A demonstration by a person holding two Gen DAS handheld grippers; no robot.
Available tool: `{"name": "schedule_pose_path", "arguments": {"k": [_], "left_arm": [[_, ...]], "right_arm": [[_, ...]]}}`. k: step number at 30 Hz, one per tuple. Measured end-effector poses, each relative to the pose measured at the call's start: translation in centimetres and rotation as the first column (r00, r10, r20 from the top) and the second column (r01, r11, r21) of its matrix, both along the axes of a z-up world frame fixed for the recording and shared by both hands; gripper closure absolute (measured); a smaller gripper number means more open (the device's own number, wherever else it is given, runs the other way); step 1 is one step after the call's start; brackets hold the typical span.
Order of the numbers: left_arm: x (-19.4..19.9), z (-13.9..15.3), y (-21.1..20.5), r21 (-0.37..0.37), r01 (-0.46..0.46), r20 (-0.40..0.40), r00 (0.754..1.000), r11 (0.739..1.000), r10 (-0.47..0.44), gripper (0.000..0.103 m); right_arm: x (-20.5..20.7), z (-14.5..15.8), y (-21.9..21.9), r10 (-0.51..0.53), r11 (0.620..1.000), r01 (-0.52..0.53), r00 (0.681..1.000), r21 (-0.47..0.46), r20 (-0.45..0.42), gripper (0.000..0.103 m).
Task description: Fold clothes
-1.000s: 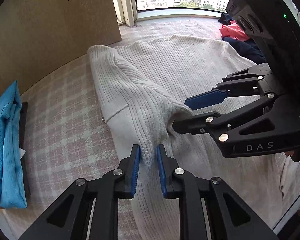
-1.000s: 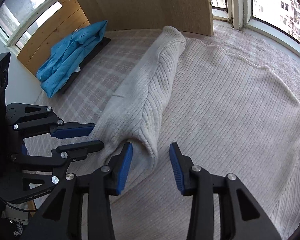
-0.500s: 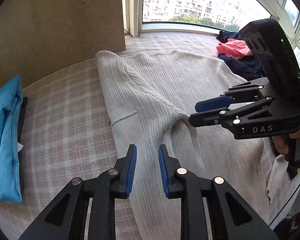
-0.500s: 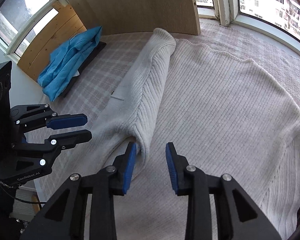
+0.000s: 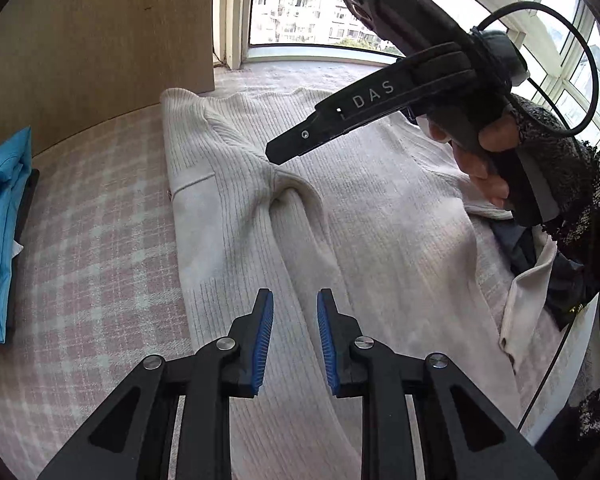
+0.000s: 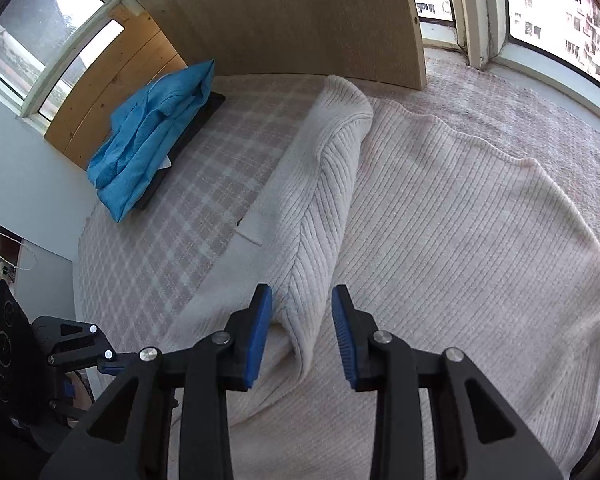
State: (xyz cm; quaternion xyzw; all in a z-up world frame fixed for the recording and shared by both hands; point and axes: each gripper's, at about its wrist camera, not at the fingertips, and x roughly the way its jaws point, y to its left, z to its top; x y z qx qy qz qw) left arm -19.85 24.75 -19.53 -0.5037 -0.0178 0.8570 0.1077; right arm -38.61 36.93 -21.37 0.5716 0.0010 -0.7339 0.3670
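Raised right gripper (image 6: pixel 302 330) straddles sweater (image 6: pixel 440 240) fold, parted; left gripper (image 5: pixel 294 338) narrow, empty.

Ribbed knit sweater (image 6: pixel 440 216), soft matt; checked woven cover (image 6: pixel 188 216); matt wood panel (image 6: pixel 284 20); smooth blue cloth (image 6: pixel 152 136).

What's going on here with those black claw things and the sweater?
A person is folding a cream ribbed sweater spread on a checked bed cover, with a two-finger gripper in each hand. One sleeve is already folded inward. The right gripper is open around that fold's raised edge. The left gripper hovers open above the sleeve. A folded blue garment lies aside.
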Motion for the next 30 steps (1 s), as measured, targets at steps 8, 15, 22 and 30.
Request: {"name": "schedule_pose_path", "arguments": {"k": [8,15,22,30], "left_arm": [[-3.1,-0.6,0.9,-0.050,0.062,0.024,0.998,0.997,-0.061,0.082],[-5.8,-0.9,0.4,-0.094,0.113,0.040,0.993,0.989,-0.110,0.103],[-7.9,-2.2,1.1,-0.168,0.220,0.097,0.974,0.961,-0.206,0.103],[-9.0,-3.6,0.9,-0.207,0.221,0.183,0.966,0.953,-0.184,0.101]], "right_arm": [[3.0,-1.3,0.1,0.080,0.993,-0.079,0.997,0.084,-0.007,0.072],[2.9,-2.1,0.0,0.083,0.995,-0.083,0.996,0.061,-0.009,0.097],[2.6,-1.6,0.5,0.063,0.998,-0.063,0.998,0.031,0.011,0.097],[2.2,-1.3,1.1,0.023,0.999,-0.023,1.000,0.048,-0.001,0.097]]}}
